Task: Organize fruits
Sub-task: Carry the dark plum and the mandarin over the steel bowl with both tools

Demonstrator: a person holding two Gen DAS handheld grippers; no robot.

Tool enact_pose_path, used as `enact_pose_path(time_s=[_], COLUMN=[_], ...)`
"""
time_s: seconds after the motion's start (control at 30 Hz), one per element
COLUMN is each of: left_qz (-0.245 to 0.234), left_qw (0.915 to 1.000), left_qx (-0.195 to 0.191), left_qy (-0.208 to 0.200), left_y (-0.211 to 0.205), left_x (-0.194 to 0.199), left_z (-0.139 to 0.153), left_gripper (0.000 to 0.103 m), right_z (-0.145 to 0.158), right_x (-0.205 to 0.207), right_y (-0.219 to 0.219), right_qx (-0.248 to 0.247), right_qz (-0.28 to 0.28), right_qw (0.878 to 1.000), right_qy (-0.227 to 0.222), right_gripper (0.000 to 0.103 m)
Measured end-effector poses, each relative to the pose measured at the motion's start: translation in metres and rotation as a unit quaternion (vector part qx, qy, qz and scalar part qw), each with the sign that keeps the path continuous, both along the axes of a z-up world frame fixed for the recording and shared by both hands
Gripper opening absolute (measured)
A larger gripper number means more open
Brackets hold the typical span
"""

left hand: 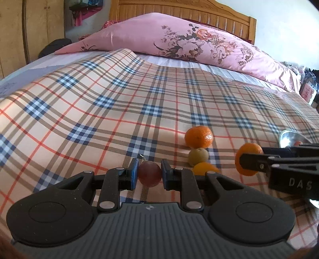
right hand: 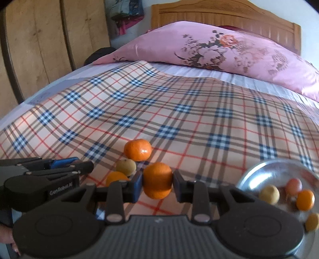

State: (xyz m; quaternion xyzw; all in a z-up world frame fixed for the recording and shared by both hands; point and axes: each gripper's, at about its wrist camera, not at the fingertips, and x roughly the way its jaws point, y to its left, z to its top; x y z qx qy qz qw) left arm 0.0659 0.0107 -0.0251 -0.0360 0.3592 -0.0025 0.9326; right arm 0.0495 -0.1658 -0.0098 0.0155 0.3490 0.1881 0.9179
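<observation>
My left gripper (left hand: 149,173) is shut on a small dark red fruit (left hand: 150,173) just above the plaid sheet. My right gripper (right hand: 157,182) is shut on an orange (right hand: 157,180); it also shows in the left wrist view (left hand: 248,159). On the sheet lie a tangerine (right hand: 138,149), a yellow-green fruit (right hand: 126,167) and a partly hidden orange fruit (right hand: 115,178). A steel plate (right hand: 265,169) at the right holds a pale yellow fruit (right hand: 269,194), a reddish fruit (right hand: 293,185), a small orange (right hand: 305,199) and one more fruit at the edge.
The plaid sheet (right hand: 179,111) covers a bed. A pink floral pillow (right hand: 229,45) lies at the far end before a wooden headboard (right hand: 219,14). Wooden wardrobe doors (right hand: 39,39) stand at the left.
</observation>
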Motion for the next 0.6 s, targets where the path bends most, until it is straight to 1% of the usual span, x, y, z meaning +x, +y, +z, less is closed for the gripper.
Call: enact_pose_path(time_s=[0.23, 0.53, 0.6], left_qz=[0.006, 0.007, 0.005], left_qw=[1.0000, 1.0000, 1.0000], left_qx=[-0.003, -0.004, 0.001], left_qy=[-0.003, -0.004, -0.006], left_y=[-0.013, -0.028, -0.033], left_x=[-0.022, -0.049, -0.056], left_z=[0.019, 0.032, 0.035], left_gripper=[0.024, 0.024, 0.024], right_z=[0.012, 0.021, 0.022], right_x=[-0.021, -0.043, -0.048], right_y=[-0.011, -0.024, -0.026], right_qx=[0.005, 0.009, 0.009], right_qz=[-0.023, -0.045, -0.046], right_qw=[1.000, 0.999, 0.999], right_qy=[-0.004, -0.004, -0.005], right_gripper=[0.031, 0.031, 0.031])
